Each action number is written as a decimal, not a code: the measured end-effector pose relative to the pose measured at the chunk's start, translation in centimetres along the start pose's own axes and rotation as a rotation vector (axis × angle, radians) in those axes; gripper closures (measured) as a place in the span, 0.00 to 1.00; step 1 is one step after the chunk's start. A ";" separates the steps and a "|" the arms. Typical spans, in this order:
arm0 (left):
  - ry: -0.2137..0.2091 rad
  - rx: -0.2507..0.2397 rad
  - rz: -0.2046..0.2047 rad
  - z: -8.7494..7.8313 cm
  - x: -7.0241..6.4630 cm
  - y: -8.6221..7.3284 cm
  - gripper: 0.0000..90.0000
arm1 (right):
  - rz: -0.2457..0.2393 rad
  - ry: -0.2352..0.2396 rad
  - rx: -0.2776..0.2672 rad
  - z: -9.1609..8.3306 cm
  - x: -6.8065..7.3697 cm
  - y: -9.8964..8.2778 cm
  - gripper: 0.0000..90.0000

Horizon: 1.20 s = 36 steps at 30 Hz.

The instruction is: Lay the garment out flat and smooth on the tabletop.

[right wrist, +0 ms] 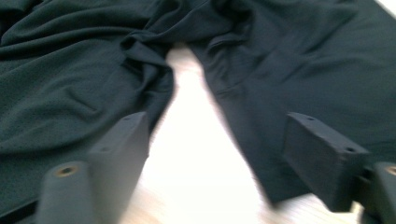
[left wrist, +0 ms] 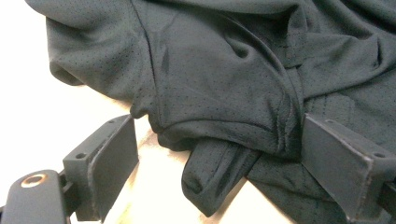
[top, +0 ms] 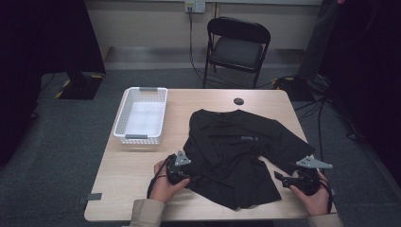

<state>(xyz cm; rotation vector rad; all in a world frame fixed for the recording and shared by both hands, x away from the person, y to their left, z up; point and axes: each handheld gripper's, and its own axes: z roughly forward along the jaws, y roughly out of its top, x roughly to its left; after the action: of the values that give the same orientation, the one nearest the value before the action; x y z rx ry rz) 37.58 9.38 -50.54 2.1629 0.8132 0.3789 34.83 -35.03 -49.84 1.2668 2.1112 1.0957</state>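
Two grippers are working this one, and between them a black T-shirt (top: 236, 151) lies crumpled on the wooden counter (top: 127, 165), collar toward the far edge, hem toward the person. Off to the left a white plastic basket (top: 141, 115) sits near the shirt but apart from it.

Left gripper (top: 182, 172) first: it's right at the shirt's near-left edge, fingers (left wrist: 105, 163) spread wide, a folded lump of sleeve (left wrist: 219, 135) lying between them, but the pads aren't pressing on it.

The cloth looks thin, perforated sports mesh: light, floppy, likely a bit slick. It'll sag and slide rather than hold any shape, so I'd bite on a doubled seam or the stitched sleeve hem, not a single loose layer.

Over to the right gripper (top: 283, 178), by the shirt's near-right corner: fingers (right wrist: 123, 144) standing apart too, bare counter between them, fabric lying either side.
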 end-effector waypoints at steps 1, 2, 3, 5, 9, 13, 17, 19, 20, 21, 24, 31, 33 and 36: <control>-0.001 0.000 -0.002 0.0 0.0 0.0 0.13 | -0.008 0.001 0.007 0.3 0.2 0.0 0.19; -0.001 0.000 0.000 0.0 0.0 0.0 0.13 | -0.022 0.001 0.027 0.6 0.4 -0.1 0.18; -0.001 0.000 0.000 0.0 0.0 0.0 0.13 | -0.026 -0.001 0.043 0.8 0.5 -0.1 0.16; 0.000 0.000 -0.002 0.0 0.0 0.0 0.13 | -0.028 0.005 0.053 1.1 0.4 -0.3 0.14; -0.001 -0.002 -0.009 -0.1 -0.1 -0.1 0.13 | -0.041 -0.002 0.070 1.2 0.3 -0.4 0.14; 0.000 0.003 -0.007 -0.8 -0.3 0.3 0.16 | -0.054 -0.002 0.078 1.2 0.4 -0.4 0.13; -0.005 -0.058 0.009 -1.9 -1.5 1.8 0.15 | -0.054 -0.001 0.078 1.2 0.3 -0.4 0.13; -0.012 -0.075 0.025 -2.0 -2.3 2.6 0.17 | -0.054 -0.001 0.078 1.2 0.3 -0.4 0.13; -0.016 -0.076 0.039 -2.0 -2.8 3.1 0.20 | -0.054 -0.001 0.078 1.2 0.4 -0.4 0.13; -0.023 -0.073 0.046 -1.7 -3.3 3.6 0.27 | -0.054 -0.001 0.078 1.2 0.3 -0.4 0.13; -0.022 -0.060 0.063 -0.8 -4.2 4.5 0.40 | -0.054 -0.001 0.078 1.2 0.3 -0.4 0.13; 0.039 0.019 0.055 2.2 -4.8 5.9 0.54 | -0.054 0.000 0.077 1.2 0.3 -0.4 0.13; 0.060 0.035 0.053 3.0 -4.8 6.0 0.57 | -0.054 -0.001 0.078 1.2 0.3 -0.4 0.13; 0.063 0.049 0.039 3.7 -4.7 6.1 0.78 | -0.054 0.000 0.077 1.2 0.3 -0.4 0.13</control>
<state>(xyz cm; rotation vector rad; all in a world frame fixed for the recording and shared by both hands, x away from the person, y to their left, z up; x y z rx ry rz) 38.51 1.19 -48.37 2.2245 0.8245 0.4533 35.34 -34.32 -50.85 1.2374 2.1936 1.0001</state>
